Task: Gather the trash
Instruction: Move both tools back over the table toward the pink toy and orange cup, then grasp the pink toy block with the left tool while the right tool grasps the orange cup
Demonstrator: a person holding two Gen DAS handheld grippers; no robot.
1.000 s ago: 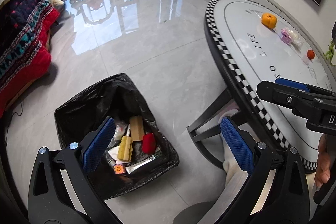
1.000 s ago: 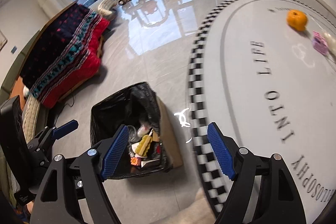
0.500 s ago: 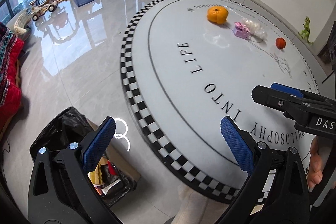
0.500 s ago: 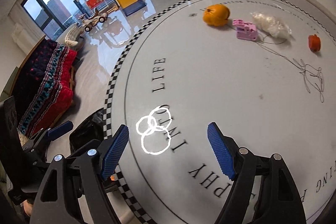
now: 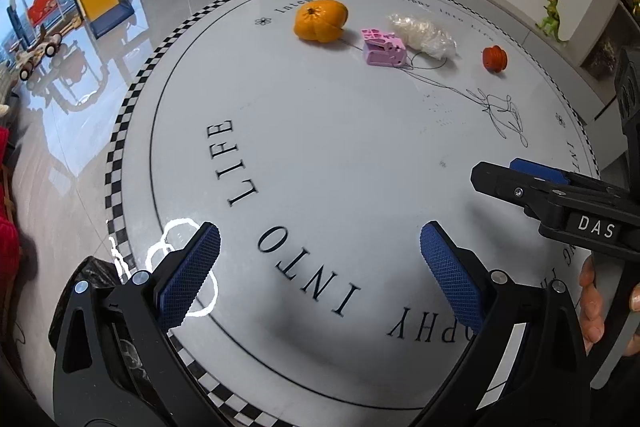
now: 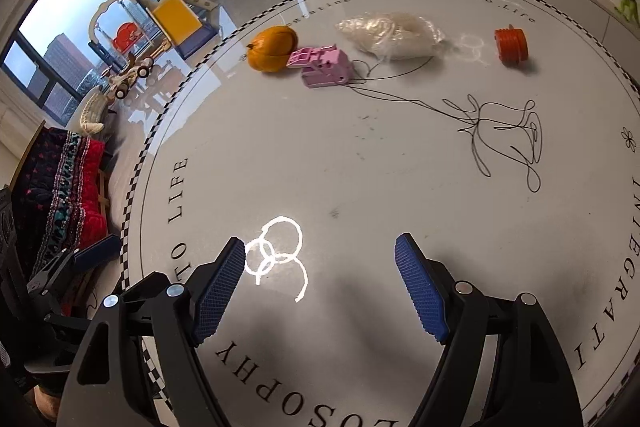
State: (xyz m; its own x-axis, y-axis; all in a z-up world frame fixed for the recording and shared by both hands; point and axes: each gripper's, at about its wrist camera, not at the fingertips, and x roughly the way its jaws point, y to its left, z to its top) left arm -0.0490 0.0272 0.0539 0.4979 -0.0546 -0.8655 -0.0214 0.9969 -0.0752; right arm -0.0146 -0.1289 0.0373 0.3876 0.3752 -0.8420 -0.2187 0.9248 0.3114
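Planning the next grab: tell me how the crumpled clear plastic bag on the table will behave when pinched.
The crumpled clear plastic bag looks thin and wrinkled, so it probably collapses. It is likely light for its bulk. Its glossy film may slip unless gripped deeply.

White table point(image 5: 320, 147) with black-and-white checkered rim holds an orange peel point(image 5: 320, 21), pink toy point(image 5: 383, 47), red cap point(image 5: 494, 58).

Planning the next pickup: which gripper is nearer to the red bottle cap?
Right. The right gripper hangs open over the near tabletop, the red bottle cap far ahead to its right. The left gripper, also open, sits further left.
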